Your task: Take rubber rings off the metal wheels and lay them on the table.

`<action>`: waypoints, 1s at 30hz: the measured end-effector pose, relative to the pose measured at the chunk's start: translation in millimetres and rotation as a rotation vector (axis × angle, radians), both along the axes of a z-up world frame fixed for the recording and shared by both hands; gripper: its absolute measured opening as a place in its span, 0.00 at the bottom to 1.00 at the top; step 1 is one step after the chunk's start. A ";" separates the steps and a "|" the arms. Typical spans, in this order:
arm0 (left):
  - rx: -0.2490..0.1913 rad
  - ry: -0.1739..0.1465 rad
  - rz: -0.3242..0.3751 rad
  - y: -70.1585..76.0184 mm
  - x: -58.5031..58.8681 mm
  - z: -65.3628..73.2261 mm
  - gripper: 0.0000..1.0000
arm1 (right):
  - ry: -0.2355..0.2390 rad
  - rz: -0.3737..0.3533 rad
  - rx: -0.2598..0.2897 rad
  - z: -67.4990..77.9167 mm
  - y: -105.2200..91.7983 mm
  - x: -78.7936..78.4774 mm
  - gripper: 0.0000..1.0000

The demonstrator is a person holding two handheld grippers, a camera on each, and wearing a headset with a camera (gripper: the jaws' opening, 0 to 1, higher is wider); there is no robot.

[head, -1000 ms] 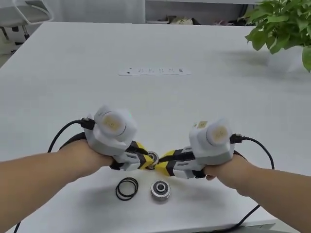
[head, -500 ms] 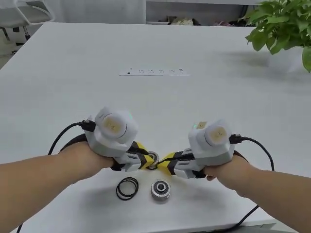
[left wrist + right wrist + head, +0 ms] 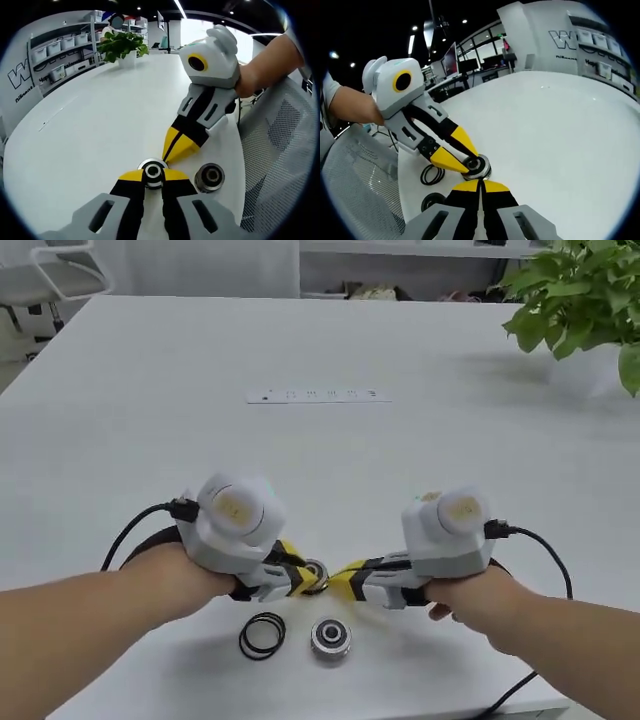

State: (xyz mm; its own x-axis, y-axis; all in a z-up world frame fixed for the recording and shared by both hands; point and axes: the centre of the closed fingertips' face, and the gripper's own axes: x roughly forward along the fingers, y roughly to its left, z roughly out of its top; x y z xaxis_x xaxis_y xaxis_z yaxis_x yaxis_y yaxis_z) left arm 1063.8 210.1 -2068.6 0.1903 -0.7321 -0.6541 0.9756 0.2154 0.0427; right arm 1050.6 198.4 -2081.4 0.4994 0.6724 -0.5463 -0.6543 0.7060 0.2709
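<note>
Stripping a ring looks to be the step in hand. The metal wheel (image 3: 315, 573) is pinched between the jaws of the left claw (image 3: 153, 173), between the two hands. The right claw (image 3: 480, 183) has its jaws pressed together, tips at the wheel's rim; whether they nip rubber is too small to tell. The next move likely calls for a pull outward against a firm left grip. Loose rubber rings (image 3: 262, 634) and a second wheel (image 3: 330, 635) lie on the surface (image 3: 320, 450) just below.
</note>
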 end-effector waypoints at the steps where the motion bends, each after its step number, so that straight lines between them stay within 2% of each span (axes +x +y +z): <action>1: 0.000 0.000 0.001 0.1 0.2 -0.1 0.08 | 0.002 -0.002 0.002 0.1 0.0 -0.1 0.00; 10: 0.005 -0.002 0.008 0.1 -0.7 0.2 0.08 | 0.015 -0.028 0.020 0.6 -1.4 2.0 0.00; 13: 0.006 -0.002 0.006 -0.3 -1.3 0.2 0.08 | 0.021 -0.075 0.081 8.1 -2.7 7.3 0.00; 14: 0.006 -0.003 0.007 -0.5 -1.4 0.2 0.08 | 0.032 -0.069 0.072 6.2 -3.2 5.7 0.00; 16: 0.008 -0.004 0.008 -0.4 -1.2 0.2 0.08 | 0.022 -0.067 0.069 6.3 -2.4 5.8 0.00; 30: 0.017 -0.011 0.013 -0.5 -1.1 -0.1 0.08 | 0.045 -0.089 0.113 10.3 1.3 5.8 0.00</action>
State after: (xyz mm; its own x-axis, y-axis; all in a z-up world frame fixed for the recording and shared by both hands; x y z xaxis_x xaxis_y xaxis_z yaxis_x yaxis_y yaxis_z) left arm 1062.7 209.6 -2068.7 0.2071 -0.7180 -0.6645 0.9722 0.2272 0.0575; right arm 1056.4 199.7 -2071.1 0.5363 0.6853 -0.4926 -0.5763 0.7238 0.3795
